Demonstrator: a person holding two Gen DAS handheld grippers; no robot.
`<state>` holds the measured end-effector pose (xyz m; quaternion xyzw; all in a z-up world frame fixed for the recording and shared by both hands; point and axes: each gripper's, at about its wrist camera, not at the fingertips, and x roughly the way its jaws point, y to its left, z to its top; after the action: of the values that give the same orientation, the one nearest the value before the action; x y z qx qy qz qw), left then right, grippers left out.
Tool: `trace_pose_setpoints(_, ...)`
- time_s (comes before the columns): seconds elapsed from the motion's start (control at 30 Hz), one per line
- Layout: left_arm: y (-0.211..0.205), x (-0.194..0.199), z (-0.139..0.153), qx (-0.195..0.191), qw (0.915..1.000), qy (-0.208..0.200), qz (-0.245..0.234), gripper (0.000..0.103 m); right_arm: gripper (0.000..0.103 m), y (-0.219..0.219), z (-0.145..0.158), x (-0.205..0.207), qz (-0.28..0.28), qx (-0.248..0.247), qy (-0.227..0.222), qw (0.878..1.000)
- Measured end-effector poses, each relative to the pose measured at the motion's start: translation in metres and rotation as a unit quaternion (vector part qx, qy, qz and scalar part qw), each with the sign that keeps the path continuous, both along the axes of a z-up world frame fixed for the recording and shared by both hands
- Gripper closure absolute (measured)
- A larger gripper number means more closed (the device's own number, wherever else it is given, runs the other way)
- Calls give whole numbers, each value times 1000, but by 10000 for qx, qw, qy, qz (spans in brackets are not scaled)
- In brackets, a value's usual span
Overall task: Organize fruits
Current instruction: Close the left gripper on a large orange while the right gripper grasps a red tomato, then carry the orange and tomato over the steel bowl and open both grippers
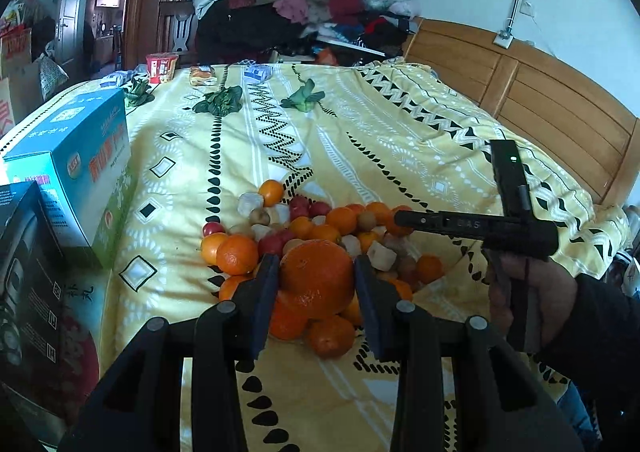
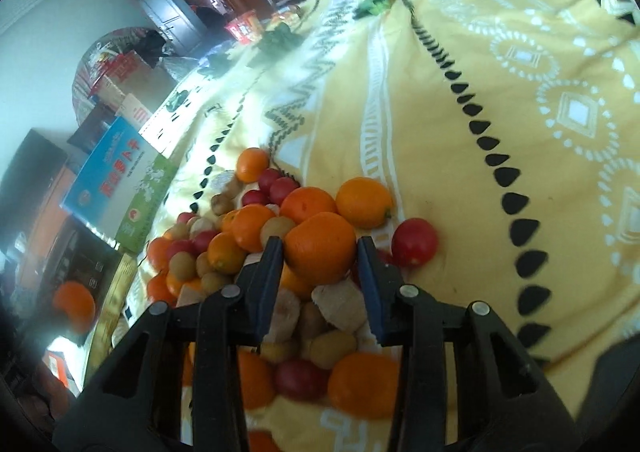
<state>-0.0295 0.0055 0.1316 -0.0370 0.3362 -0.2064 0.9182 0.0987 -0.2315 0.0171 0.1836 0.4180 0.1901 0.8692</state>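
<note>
1. The left claw (image 1: 316, 284) grasps a large orange (image 1: 317, 278): both blue-padded fingers (image 1: 267, 292) press its sides, and it sits raised above the fruit pile (image 1: 304, 228).
2. The right claw (image 2: 320, 266) is clenched on a smaller orange (image 2: 321, 247), its pads touching each side of the fruit, right at the pile's top.
3. Just around the right claw lie pale root chunks (image 2: 340, 306), brownish longan-like fruits (image 2: 332, 348) and a red cherry tomato (image 2: 414, 242) just beside the right finger.
4. The pile itself, oranges, red tomatoes and pale pieces heaped together, rests on the yellow patterned bedspread (image 1: 360, 140).
5. In the left view the right claw's black body (image 1: 480, 226) reaches over the pile's far side, held by a hand (image 1: 532, 292).
6. To the left stand a blue box (image 1: 76, 168) and a black box (image 1: 28, 272) at the bed's edge.
7. Farther off lie leafy greens (image 1: 220, 100) and a heap of clothes (image 1: 304, 0).
</note>
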Motion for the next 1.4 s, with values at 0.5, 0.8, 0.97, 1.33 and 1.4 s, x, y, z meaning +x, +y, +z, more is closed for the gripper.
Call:
trace_pose_setpoints(0.5, 18, -20, -1, 34, 9994, 174, 292, 64, 63, 28, 14, -104, 694, -664, -62, 9954)
trace_pose_setpoints(0.8, 23, -10, -9, -95, 9989, 303, 344, 64, 28, -19, 34, -58, -358, -247, -520, 9977)
trace_pose_setpoints(0.97, 17, -2, -19, -123, 9985, 457, 261, 64, 61, -27, -7, 7, -809, -500, 223, 9952)
trace_pose_setpoints(1.33, 2, 6, -29, -158, 9977, 646, 116, 63, 76, -24, -32, 29, -984, -780, 435, 9911)
trace_pose_setpoints(1.4, 2, 5, -27, -167, 9978, 623, 121, 63, 76, -23, -28, 24, -1004, -765, 415, 9911)
